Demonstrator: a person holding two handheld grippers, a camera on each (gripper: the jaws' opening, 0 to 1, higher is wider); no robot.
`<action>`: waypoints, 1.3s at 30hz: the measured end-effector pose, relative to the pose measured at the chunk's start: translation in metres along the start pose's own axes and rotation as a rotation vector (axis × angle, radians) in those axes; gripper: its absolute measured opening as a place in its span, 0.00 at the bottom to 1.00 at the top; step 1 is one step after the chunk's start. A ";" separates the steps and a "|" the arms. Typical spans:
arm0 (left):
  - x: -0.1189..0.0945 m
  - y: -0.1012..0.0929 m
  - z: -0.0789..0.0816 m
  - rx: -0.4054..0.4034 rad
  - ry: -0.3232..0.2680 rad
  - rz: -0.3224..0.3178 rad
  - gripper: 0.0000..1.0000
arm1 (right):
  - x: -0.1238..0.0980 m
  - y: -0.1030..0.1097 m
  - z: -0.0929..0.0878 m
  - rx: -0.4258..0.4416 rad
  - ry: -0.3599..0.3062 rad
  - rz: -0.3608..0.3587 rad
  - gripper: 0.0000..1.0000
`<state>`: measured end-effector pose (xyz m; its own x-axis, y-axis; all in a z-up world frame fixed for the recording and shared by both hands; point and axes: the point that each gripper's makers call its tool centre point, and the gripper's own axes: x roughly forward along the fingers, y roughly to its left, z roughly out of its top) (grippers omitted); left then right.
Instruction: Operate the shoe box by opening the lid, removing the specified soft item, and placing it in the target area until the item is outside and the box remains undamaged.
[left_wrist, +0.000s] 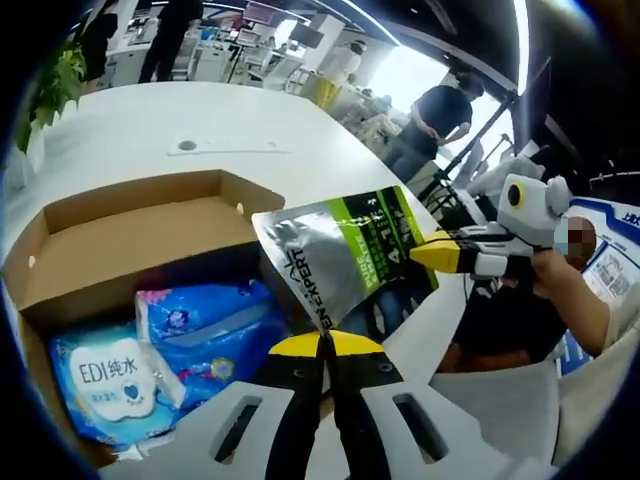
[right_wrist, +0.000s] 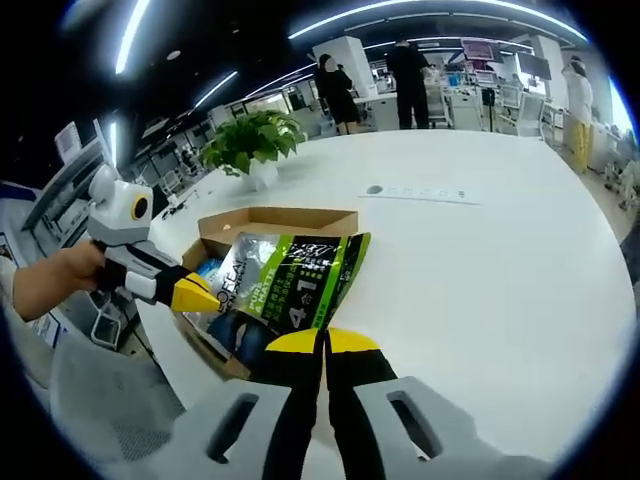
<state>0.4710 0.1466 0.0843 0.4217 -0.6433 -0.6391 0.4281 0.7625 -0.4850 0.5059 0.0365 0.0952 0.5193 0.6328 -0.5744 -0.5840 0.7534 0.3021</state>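
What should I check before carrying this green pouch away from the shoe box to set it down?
1. Box lid open: ok. The shoe box stands open, flap up.
2. Hold on the item: ok. The right gripper is shut on the green pouch at its edge.
3. Left gripper state: jaws closed at the pouch's lower edge; whether it grips it, cannot tell.
4. Pouch out of the box: cannot tell. It is lifted, still over the box opening.
5. Other contents undisturbed: ok. The blue packs lie inside.
6. Landing spot: ok. The white table beside the box is bare.
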 end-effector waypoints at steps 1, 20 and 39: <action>0.002 -0.001 0.001 0.001 0.000 -0.001 0.00 | -0.001 -0.002 0.000 0.001 0.000 -0.003 0.00; 0.049 -0.012 0.017 -0.023 0.009 -0.023 0.00 | -0.003 -0.055 -0.012 0.012 0.036 -0.085 0.00; 0.081 -0.012 0.021 0.043 0.039 0.057 0.00 | 0.010 -0.087 -0.026 -0.007 0.086 -0.127 0.00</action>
<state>0.5169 0.0840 0.0502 0.4157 -0.5950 -0.6879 0.4383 0.7938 -0.4217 0.5458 -0.0275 0.0434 0.5338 0.5149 -0.6708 -0.5219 0.8247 0.2178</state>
